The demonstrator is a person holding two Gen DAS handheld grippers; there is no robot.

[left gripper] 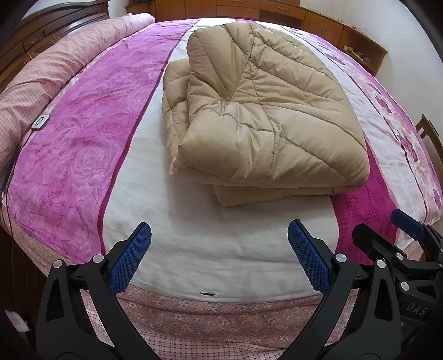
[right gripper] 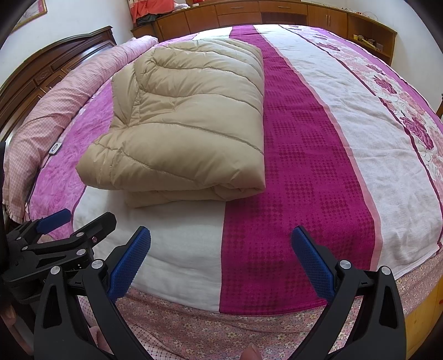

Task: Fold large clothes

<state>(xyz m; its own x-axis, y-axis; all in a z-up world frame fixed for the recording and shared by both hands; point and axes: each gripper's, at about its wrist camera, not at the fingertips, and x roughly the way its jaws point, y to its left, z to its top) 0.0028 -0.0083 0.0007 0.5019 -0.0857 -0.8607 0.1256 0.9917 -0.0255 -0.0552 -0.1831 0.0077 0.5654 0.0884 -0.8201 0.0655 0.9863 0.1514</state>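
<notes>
A beige quilted down garment lies folded into a thick stack on the bed, in the middle of the left wrist view and left of centre in the right wrist view. My left gripper hovers open over the bed's near edge, short of the stack, nothing between its blue pads. My right gripper is open too, empty, to the right of the stack's near corner. Each gripper shows in the other's view: the right one at the lower right edge, the left one at the lower left.
The bed wears a pink, magenta and white striped cover with a floral valance along the near edge. A long pink checked bolster lies by the dark wooden headboard. Wooden cabinets line the far wall. A small white controller rests on the cover.
</notes>
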